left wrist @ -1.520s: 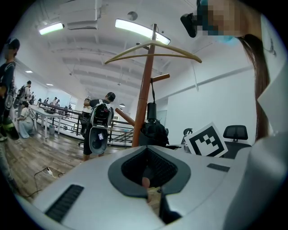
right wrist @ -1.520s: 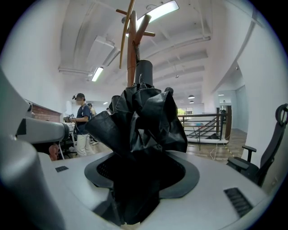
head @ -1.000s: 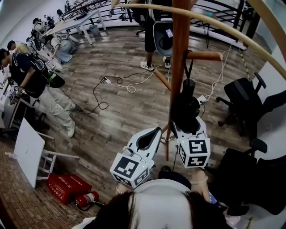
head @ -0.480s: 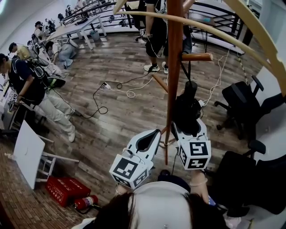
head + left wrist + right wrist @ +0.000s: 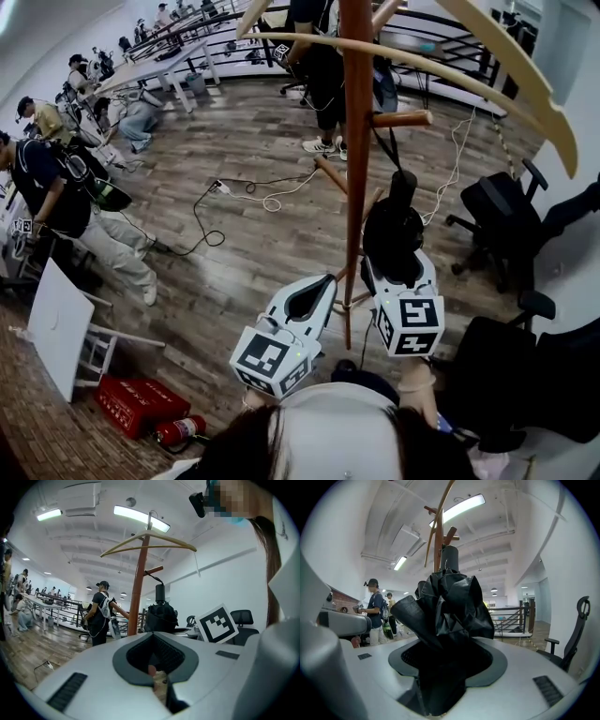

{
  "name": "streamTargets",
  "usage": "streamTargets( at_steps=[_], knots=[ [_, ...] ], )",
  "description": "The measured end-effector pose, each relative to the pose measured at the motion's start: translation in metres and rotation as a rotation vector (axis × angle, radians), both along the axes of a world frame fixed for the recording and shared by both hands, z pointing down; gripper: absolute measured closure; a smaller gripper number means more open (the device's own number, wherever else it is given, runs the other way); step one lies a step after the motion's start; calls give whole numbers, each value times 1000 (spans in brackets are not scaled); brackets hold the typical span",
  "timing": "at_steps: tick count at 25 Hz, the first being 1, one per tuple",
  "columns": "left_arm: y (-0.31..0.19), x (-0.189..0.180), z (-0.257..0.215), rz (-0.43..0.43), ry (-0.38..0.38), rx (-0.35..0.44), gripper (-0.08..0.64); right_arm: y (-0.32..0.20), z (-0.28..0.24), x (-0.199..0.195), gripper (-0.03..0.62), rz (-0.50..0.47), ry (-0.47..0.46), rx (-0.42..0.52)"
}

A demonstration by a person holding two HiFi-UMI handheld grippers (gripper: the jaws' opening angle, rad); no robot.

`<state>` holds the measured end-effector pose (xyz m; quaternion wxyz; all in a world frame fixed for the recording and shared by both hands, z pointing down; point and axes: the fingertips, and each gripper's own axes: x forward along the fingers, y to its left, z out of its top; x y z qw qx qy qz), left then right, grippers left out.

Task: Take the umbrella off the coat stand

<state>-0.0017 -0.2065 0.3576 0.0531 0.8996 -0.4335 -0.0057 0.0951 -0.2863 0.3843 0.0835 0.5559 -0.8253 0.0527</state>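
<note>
A folded black umbrella [image 5: 392, 230] hangs by its strap [image 5: 385, 150] from a peg [image 5: 403, 119] on the brown wooden coat stand [image 5: 356, 141]. My right gripper [image 5: 394, 264] is shut on the umbrella's bundled fabric from below. In the right gripper view the umbrella [image 5: 450, 602] fills the jaws, with the stand's pole [image 5: 437, 541] behind it. My left gripper [image 5: 323, 279] hovers just left of the pole, shut and holding nothing. The left gripper view shows the umbrella [image 5: 161, 616] to the right of the pole [image 5: 137, 592].
Black office chairs [image 5: 506, 211] stand close on the right. Cables [image 5: 262, 183] trail over the wood floor behind the stand. A red box [image 5: 141, 401], a fire extinguisher [image 5: 178, 431] and a tipped white panel [image 5: 56, 323] lie at lower left. People [image 5: 56, 187] stand left and behind.
My right gripper has edged up slightly with the umbrella still in its jaws. The left gripper has stayed in place. People in the background have shifted.
</note>
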Motion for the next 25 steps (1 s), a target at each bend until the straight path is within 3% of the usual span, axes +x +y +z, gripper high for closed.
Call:
streamTargets(
  at_steps=[25],
  knots=[
    [19,1,-7,30,-2,23,551,23,-29,15,331,56,-17,61]
  ],
)
